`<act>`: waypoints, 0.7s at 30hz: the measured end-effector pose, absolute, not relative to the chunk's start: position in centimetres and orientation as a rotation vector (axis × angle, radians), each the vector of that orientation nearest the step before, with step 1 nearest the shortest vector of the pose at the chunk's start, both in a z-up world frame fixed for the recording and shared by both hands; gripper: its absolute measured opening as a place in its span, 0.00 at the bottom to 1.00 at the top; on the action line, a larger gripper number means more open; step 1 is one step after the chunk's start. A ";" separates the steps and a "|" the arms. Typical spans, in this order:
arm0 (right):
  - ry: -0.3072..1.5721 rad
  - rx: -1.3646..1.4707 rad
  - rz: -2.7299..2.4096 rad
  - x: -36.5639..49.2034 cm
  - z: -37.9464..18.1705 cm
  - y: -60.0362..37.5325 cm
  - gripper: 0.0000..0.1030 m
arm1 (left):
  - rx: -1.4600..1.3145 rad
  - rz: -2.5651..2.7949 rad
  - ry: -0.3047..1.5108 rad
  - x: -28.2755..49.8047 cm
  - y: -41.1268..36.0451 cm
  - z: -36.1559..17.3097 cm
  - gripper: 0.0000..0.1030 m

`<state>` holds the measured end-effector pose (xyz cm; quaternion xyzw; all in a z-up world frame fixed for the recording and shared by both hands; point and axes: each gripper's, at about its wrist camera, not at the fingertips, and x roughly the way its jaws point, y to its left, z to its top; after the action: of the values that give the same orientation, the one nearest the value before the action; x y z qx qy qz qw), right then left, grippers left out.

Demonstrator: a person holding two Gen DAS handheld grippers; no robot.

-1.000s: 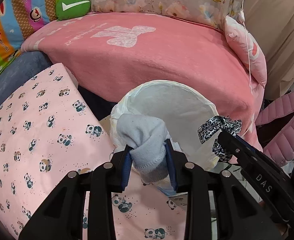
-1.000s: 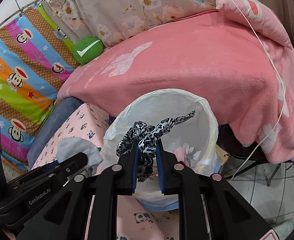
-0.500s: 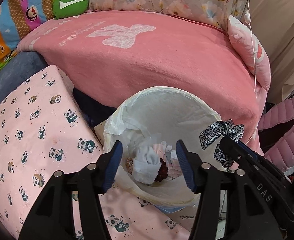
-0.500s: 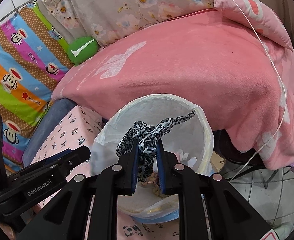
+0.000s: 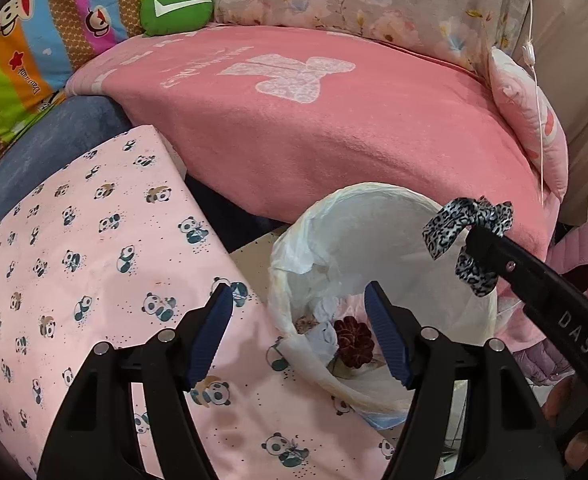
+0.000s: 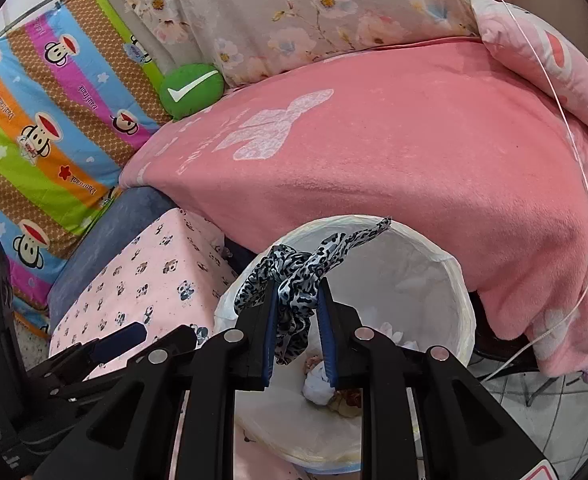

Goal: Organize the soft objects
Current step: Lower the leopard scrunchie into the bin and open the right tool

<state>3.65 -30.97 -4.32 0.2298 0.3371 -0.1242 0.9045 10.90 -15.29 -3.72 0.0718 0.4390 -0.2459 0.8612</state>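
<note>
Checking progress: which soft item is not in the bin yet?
The leopard-print scrunchie, between the right tool's opening jaws above the bin; the dark red scrunchie already lies inside.

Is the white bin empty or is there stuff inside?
Not empty. The white bag-lined bin holds a pale blue sock, a dark red scrunchie and other small bits at its bottom.

Leopard-print scrunchie (image 6: 294,280) clamped above lined bin (image 6: 459,280); pale sock (image 6: 317,386) inside.
</note>
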 end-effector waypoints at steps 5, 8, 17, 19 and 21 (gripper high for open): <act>0.705 0.440 -0.260 4.8 -3.7 -29.5 0.35 | 0.130 -0.488 0.930 11.3 -13.8 -3.9 0.66; 0.706 0.431 -0.256 4.8 -3.5 -28.8 0.40 | 0.124 -0.476 0.926 11.3 -13.1 -4.0 0.68; 0.735 0.414 -0.286 2.7 -3.3 -27.4 0.44 | 0.132 -0.460 0.909 9.9 -11.9 -3.9 0.68; 0.739 0.411 -0.296 2.0 -3.3 -27.1 0.49 | 0.142 -0.452 0.899 9.5 -11.7 -3.8 0.69; 0.743 0.406 -0.307 1.5 -3.4 -26.9 0.53 | 0.151 -0.448 0.889 9.1 -11.6 -3.7 0.70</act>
<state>1.47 -26.86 -3.36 0.1962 0.3592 -0.1482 0.9003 9.08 -11.65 -3.69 0.0722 0.4261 -0.2147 0.8758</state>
